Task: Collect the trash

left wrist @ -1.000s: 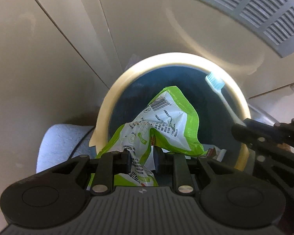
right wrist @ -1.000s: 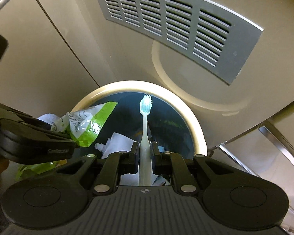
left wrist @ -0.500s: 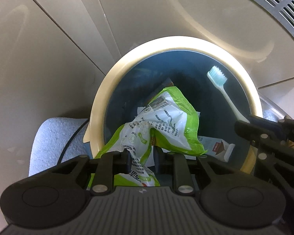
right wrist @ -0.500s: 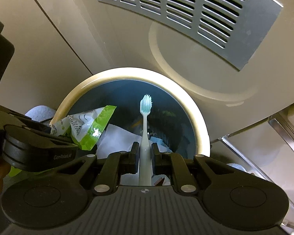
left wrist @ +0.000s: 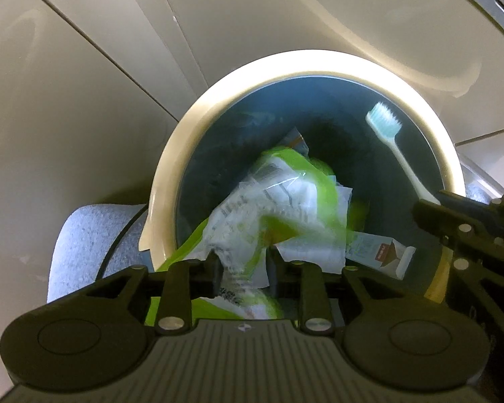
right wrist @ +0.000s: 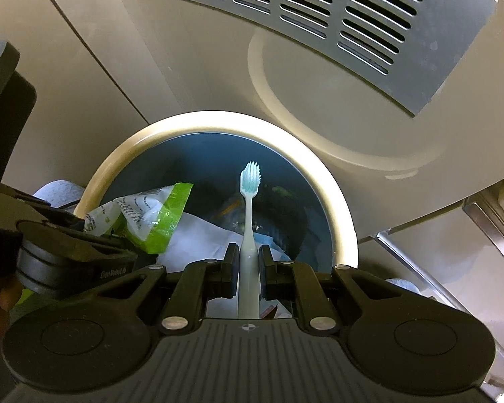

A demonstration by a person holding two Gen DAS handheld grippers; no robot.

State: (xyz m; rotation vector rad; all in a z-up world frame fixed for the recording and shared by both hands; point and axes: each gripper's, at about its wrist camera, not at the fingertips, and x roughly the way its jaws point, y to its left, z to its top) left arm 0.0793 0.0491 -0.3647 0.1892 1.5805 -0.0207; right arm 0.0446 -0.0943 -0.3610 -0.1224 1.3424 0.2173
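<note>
A round trash bin with a cream rim (left wrist: 238, 80) (right wrist: 336, 201) and dark inside stands right below both grippers. My left gripper (left wrist: 242, 262) has its jaws parted around a green and white snack wrapper (left wrist: 275, 201), which is blurred over the bin mouth. The wrapper also shows in the right wrist view (right wrist: 151, 215). My right gripper (right wrist: 248, 265) is shut on the handle of a pale toothbrush (right wrist: 249, 198) and holds it upright over the bin; the toothbrush also shows in the left wrist view (left wrist: 396, 147). White paper (left wrist: 309, 255) and a small brown and white packet (left wrist: 383, 255) lie inside the bin.
The bin stands against beige cabinet panels (left wrist: 67, 117). A grey vent grille (right wrist: 319, 23) is on the panel behind it. A pale blue textured mat (left wrist: 87, 235) lies left of the bin. A metal bar (right wrist: 494, 228) runs at the right.
Both grippers have come lower and closer over the bin. My left gripper's jaws have parted and the wrapper is slipping down, blurred. The right gripper still holds the toothbrush.
</note>
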